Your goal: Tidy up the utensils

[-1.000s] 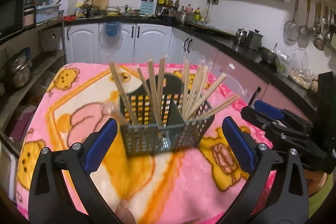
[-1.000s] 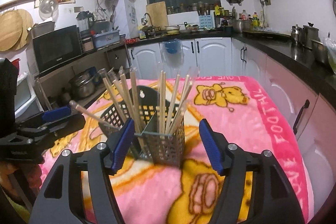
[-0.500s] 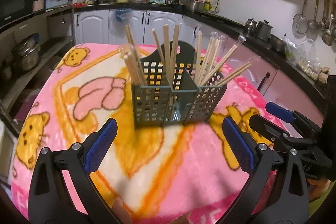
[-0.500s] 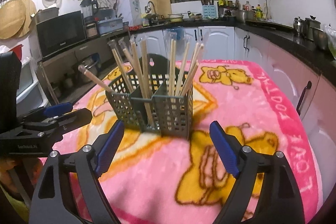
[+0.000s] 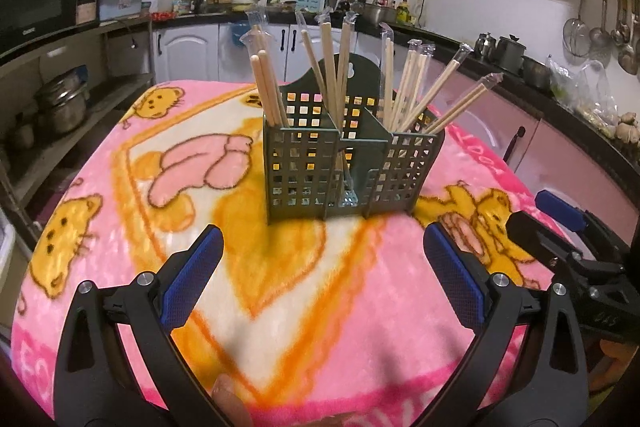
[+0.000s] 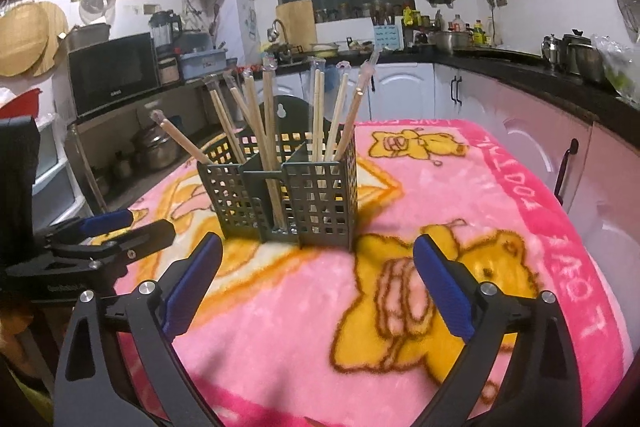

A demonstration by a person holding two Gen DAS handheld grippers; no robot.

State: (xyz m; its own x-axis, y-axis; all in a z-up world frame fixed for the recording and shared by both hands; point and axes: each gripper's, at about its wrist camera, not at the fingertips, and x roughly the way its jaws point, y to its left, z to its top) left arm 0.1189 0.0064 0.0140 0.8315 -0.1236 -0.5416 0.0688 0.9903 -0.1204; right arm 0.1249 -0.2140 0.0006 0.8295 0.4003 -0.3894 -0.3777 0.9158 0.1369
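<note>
A dark green perforated utensil caddy point(image 5: 352, 167) stands upright on the pink cartoon blanket point(image 5: 120, 187); it also shows in the right wrist view point(image 6: 288, 199). Several wrapped wooden chopsticks point(image 5: 332, 67) stand in its compartments, leaning outward, and also show in the right wrist view point(image 6: 264, 115). My left gripper point(image 5: 322, 279) is open and empty, a short way in front of the caddy. My right gripper point(image 6: 318, 283) is open and empty, also short of the caddy. Each gripper shows in the other's view, the right one at the right edge point(image 5: 568, 227) and the left one at the left edge point(image 6: 112, 231).
The blanket covers a table whose front edge lies just below both grippers. Pink cabinets with black handles point(image 6: 566, 163) line the right side. Shelves with metal pots point(image 5: 60, 103) stand to the left. A counter with kitchenware runs along the back wall.
Both grippers have drawn back from the caddy, which now looks smaller and farther off. The caddy and chopsticks stay in place on the blanket. Both grippers remain open.
</note>
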